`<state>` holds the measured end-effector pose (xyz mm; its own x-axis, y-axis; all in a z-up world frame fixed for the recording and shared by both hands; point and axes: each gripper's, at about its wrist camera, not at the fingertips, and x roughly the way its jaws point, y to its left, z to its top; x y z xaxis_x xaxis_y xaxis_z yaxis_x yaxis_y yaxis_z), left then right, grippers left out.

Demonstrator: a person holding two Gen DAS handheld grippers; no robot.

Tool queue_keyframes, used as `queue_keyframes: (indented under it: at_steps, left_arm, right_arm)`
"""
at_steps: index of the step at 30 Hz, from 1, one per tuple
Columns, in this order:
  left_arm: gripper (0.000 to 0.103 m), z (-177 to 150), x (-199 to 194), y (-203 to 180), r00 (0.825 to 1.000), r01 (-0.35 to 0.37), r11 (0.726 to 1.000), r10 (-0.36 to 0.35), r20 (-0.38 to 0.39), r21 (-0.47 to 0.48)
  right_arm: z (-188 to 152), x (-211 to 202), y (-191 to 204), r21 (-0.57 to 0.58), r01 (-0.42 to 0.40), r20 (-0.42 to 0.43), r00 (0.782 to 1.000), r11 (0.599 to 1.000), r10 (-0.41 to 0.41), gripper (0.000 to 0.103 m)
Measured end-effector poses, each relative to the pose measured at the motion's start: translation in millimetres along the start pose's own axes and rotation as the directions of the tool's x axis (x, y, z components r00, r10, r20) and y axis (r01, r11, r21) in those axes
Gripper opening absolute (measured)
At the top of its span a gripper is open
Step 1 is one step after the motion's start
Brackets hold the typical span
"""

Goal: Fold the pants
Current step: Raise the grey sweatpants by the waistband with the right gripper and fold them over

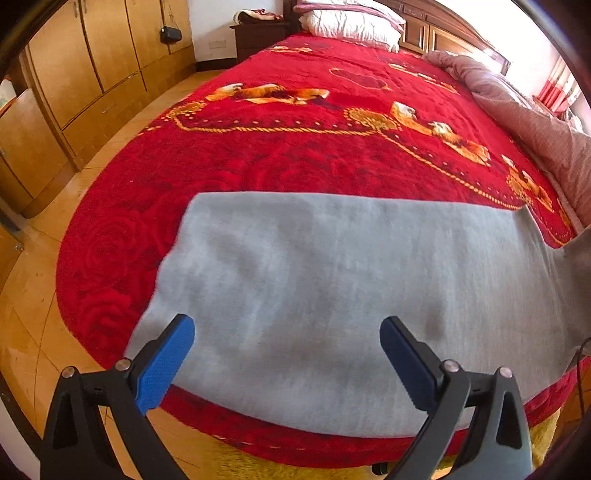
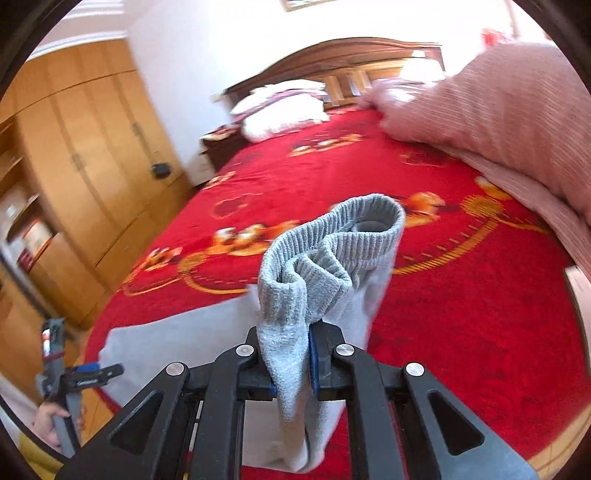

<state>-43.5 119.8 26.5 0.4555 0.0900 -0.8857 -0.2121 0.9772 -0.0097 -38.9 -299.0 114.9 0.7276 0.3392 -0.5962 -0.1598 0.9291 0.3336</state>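
Light grey pants (image 1: 332, 280) lie flat across the near part of a red patterned bed cover (image 1: 295, 147). My left gripper (image 1: 287, 328) is open just above their near edge, its blue pads apart and holding nothing. My right gripper (image 2: 290, 363) is shut on the pants' ribbed cuff end (image 2: 332, 251), which stands bunched up above the jaws, lifted off the bed. The rest of the pants (image 2: 177, 332) trail down to the left in the right wrist view. The left gripper also shows there at the lower left (image 2: 92, 373).
A pink quilt (image 1: 535, 125) is heaped along the bed's right side. White pillows (image 1: 351, 22) lie at the wooden headboard. Wooden wardrobes (image 1: 74, 81) line the left wall, with tiled floor (image 1: 33, 295) between them and the bed. A dark nightstand (image 1: 258, 35) stands beside the headboard.
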Motion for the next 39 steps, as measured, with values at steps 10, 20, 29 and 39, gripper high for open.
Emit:
queue_keyframes:
  at_steps: [10, 20, 29, 39]
  left_arm:
    - [0.102, -5, -8, 28, 1.0, -0.01, 0.999, 0.01, 0.016, -0.049]
    - [0.102, -12, -18, 57, 0.998, -0.03, 0.997, 0.034, 0.049, -0.071]
    - [0.102, -21, -26, 91, 0.996, -0.044, 0.994, 0.051, 0.07, -0.097]
    - [0.102, -32, -23, 123, 0.996, -0.035, 0.983, 0.048, 0.07, -0.178]
  right_arm:
    - [-7, 37, 93, -0.157, -0.191, -0.115, 0.978, 0.969, 0.174, 0.013]
    - [-40, 98, 168, -0.181, -0.344, -0.267, 0.919, 0.921, 0.29, 0.013]
    - [-54, 124, 236, -0.245, -0.423, -0.324, 0.884, 0.872, 0.338, 0.013]
    - [-71, 146, 288, -0.274, -0.471, -0.387, 0.852, 0.839, 0.352, 0.013]
